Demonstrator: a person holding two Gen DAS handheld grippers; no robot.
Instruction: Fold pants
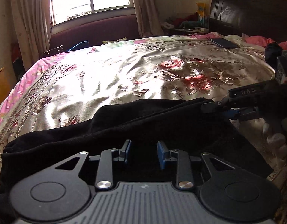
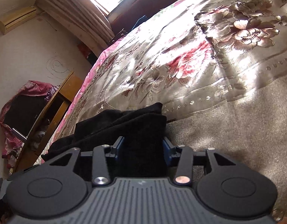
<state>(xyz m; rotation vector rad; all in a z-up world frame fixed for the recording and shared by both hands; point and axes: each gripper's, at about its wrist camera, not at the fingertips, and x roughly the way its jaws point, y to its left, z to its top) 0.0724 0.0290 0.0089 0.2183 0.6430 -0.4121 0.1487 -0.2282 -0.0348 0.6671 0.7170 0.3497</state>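
Black pants [image 1: 124, 127] folded over at least once, lying on the near edge of the floral bedspread [image 1: 124, 71], left gripper [image 1: 144, 152] and right gripper [image 2: 142, 146] both spread, cloth between but unpinched; further folding probably left.

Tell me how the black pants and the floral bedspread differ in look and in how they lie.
The black pants are plain, matte and dark; the floral bedspread is shiny, pale and patterned with red flowers. The pants lie bunched in folded layers near the bed's near edge; the bedspread is spread across the whole bed, only lightly wrinkled. Both are cloth, and the pants rest on the bedspread.
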